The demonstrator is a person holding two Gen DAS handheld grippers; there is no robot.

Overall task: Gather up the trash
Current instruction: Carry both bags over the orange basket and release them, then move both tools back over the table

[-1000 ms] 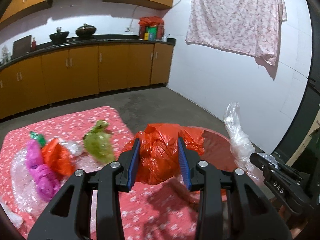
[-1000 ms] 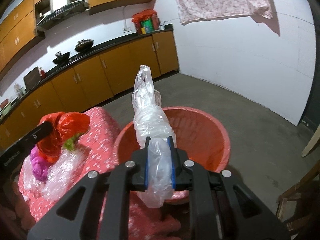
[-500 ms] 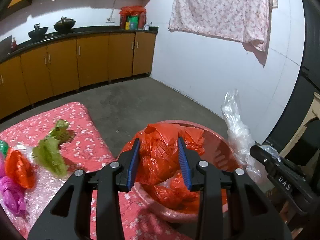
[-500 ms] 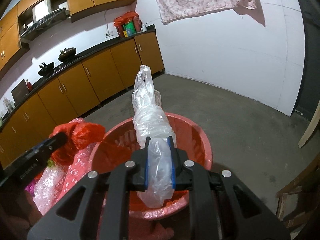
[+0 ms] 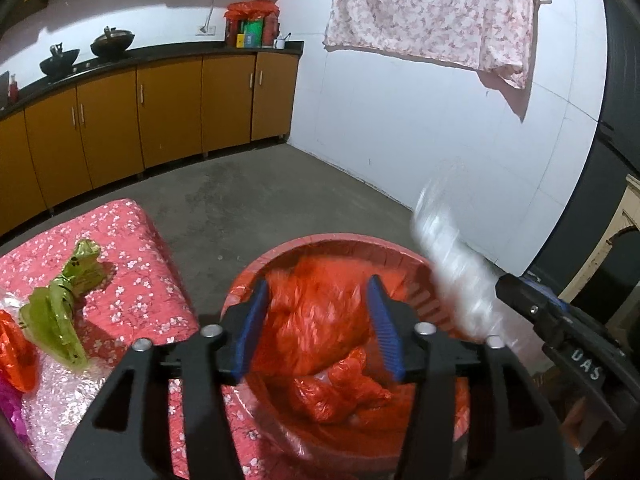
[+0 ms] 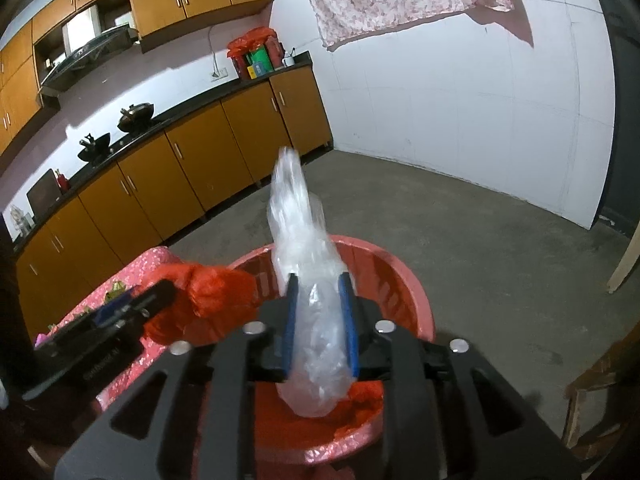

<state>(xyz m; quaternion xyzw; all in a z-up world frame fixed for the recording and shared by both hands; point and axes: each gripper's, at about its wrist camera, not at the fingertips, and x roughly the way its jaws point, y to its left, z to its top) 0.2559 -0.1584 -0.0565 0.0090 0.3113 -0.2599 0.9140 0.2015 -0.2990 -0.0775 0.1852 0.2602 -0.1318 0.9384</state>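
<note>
A red plastic basin point(image 5: 320, 246) stands on the floor beside the table; it also shows in the right wrist view point(image 6: 404, 280). My left gripper point(image 5: 318, 328) is above it, jaws spread wide, with a blurred red plastic bag point(image 5: 316, 312) between them, seemingly loose. Another red bag point(image 5: 340, 392) lies in the basin. My right gripper point(image 6: 319, 320) is over the basin with its jaws parted around a clear plastic bag point(image 6: 304, 248), also blurred. The clear bag shows in the left wrist view point(image 5: 452, 264) too.
The table has a pink flowered cloth point(image 5: 132, 280) bearing a green bag point(image 5: 60, 304), an orange bag point(image 5: 12, 356) and bubble wrap point(image 5: 52, 400). Orange cabinets point(image 5: 160, 112) line the back wall. A cloth point(image 5: 432, 8) hangs on the white wall. Wooden furniture point(image 6: 600, 392) stands right.
Both grippers have moved from the table edge to over the basin. Both sets of jaws have opened wider, and both bags are now blurred with motion.
</note>
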